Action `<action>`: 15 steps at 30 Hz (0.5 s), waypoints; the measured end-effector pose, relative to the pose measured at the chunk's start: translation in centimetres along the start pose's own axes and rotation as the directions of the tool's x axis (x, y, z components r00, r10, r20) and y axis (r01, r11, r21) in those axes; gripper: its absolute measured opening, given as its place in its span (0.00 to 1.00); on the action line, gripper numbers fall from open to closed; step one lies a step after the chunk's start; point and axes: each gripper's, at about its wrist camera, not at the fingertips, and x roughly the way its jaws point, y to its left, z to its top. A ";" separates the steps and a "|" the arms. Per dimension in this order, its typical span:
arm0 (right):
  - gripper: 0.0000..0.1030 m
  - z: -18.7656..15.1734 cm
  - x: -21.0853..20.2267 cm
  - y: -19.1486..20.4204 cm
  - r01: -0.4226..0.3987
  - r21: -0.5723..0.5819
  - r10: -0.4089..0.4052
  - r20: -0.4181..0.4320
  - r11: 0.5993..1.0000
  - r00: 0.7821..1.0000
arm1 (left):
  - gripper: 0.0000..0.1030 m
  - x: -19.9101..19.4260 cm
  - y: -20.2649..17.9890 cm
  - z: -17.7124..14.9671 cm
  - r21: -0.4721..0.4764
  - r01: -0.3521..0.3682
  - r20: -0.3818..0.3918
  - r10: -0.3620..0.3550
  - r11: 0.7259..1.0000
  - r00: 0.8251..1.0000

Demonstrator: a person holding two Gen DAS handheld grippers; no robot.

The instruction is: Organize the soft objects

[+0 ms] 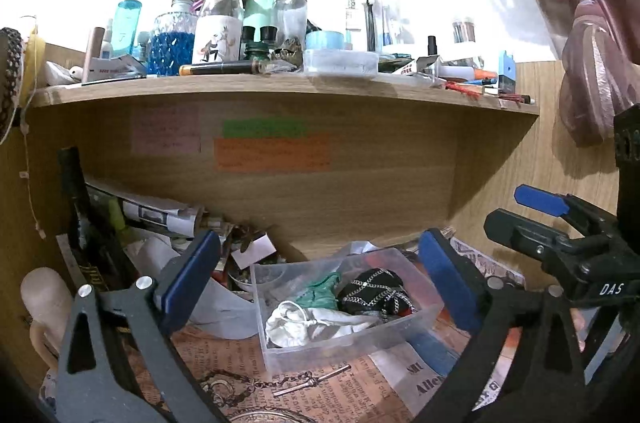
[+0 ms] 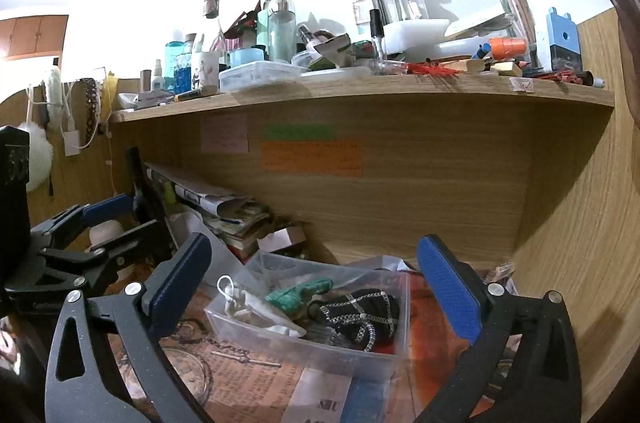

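Observation:
A clear plastic box (image 1: 416, 319) stands on a newspaper-covered desk under a wooden shelf. In it lie a white drawstring pouch (image 1: 304, 323), a green knitted piece (image 1: 320, 293) and a black pouch with a silver chain pattern (image 1: 374, 295). The box (image 2: 240, 327) also shows in the right wrist view, with the white pouch (image 2: 256, 303), green piece (image 2: 298, 293) and black pouch (image 2: 360, 309). My left gripper (image 1: 320, 275) is open and empty, hovering in front of the box. My right gripper (image 2: 316, 279) is open and empty, just right of the left one.
The shelf (image 1: 280, 91) above carries many bottles, jars and pens. Rolled papers and books (image 1: 160, 215) pile at the back left. A chain with a metal bar (image 1: 296, 383) lies on the newspaper. A pink curtain (image 1: 592, 63) hangs at right. A wooden side wall (image 2: 580, 223) stands right.

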 end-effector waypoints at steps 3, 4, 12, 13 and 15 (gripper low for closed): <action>1.00 -0.1 -0.1 0.3 0.004 0.001 -0.004 -0.002 1.000 1.000 | 0.99 -0.1 -0.1 -0.1 -0.002 0.004 -0.005 -0.004 1.000 1.000; 1.00 -0.1 -0.1 0.3 0.005 0.002 -0.005 -0.001 1.000 1.000 | 0.99 -0.1 -0.2 -0.1 -0.002 0.001 -0.005 -0.001 1.000 1.000; 1.00 -0.4 -0.2 0.8 0.007 0.003 -0.007 -0.006 1.000 1.000 | 1.00 0.0 -0.2 -0.3 -0.008 -0.006 -0.015 0.005 1.000 1.000; 1.00 -0.4 -0.2 0.9 0.009 0.003 -0.009 -0.005 1.000 1.000 | 1.00 0.0 -0.2 -0.3 -0.008 -0.006 -0.016 0.006 1.000 1.000; 1.00 -0.4 -0.2 1.0 0.012 0.004 -0.012 -0.005 1.000 1.000 | 1.00 0.1 -0.2 -0.3 -0.008 -0.006 -0.017 0.006 1.000 1.000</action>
